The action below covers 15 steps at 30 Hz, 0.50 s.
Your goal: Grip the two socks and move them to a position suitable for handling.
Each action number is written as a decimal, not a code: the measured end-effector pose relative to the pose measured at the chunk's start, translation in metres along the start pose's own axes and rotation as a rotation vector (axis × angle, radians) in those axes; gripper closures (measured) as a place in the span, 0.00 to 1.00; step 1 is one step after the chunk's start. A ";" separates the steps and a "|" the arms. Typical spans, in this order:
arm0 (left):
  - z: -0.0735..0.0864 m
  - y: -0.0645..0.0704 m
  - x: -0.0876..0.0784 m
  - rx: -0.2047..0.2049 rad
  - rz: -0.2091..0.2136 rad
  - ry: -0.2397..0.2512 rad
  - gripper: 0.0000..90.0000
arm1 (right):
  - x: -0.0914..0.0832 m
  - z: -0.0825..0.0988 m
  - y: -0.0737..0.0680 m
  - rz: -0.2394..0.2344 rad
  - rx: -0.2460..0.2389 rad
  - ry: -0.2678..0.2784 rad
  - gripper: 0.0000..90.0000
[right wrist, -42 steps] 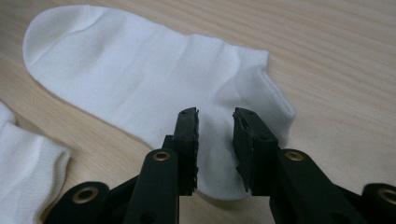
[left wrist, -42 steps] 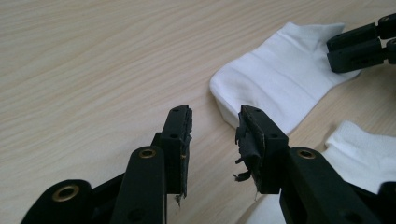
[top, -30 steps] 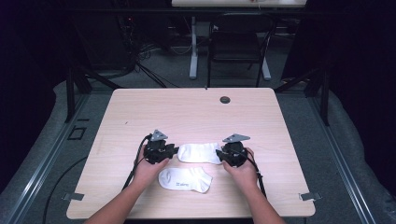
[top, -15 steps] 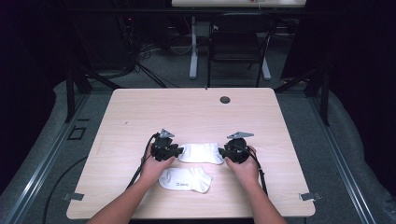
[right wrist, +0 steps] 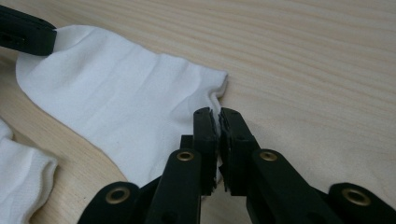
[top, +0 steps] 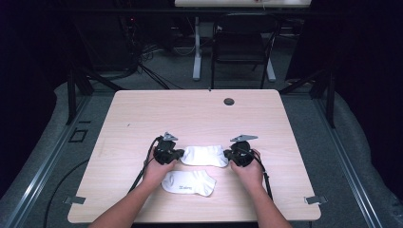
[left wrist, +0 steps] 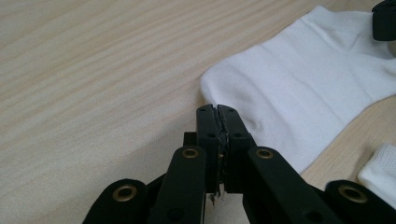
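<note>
Two soft white socks [top: 205, 155] on woodgrain table [top: 199, 114].

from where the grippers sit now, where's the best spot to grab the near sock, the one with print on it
Take the near sock by its right end, where the cuff edge gives a bunched lip, coming in low from the right with the right gripper. It lies flat, so its middle probably gives the jaws nothing to pinch.

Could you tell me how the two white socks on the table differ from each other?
The far sock lies stretched between the left gripper and the right gripper, each shut on one end; the near sock lies free, closer to the person. The near sock shows a small printed mark on its side; the far sock looks plain. Both are white ankle socks lying flat on the wooden table.
</note>
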<state>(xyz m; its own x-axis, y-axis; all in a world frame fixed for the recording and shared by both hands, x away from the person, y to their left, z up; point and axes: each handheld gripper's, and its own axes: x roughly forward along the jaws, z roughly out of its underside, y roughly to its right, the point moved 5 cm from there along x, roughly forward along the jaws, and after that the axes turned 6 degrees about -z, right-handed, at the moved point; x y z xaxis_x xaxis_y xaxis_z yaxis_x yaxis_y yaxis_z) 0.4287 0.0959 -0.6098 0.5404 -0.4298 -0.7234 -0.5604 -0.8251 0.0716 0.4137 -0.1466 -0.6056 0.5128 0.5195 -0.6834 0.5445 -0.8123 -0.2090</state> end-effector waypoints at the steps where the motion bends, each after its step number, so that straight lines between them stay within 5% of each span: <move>1: 0.000 0.000 0.000 0.001 0.002 -0.002 0.99 | 0.000 0.000 0.000 -0.001 -0.003 0.000 0.96; 15: -0.003 -0.003 -0.014 -0.021 0.021 0.034 0.99 | -0.007 -0.006 -0.009 -0.024 -0.027 0.026 0.96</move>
<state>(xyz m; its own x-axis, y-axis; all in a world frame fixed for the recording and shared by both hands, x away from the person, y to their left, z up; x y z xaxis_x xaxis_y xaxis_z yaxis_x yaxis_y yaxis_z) 0.4245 0.1029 -0.5982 0.5498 -0.4586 -0.6982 -0.5585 -0.8233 0.1010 0.4096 -0.1415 -0.5944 0.5160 0.5462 -0.6599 0.5745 -0.7921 -0.2063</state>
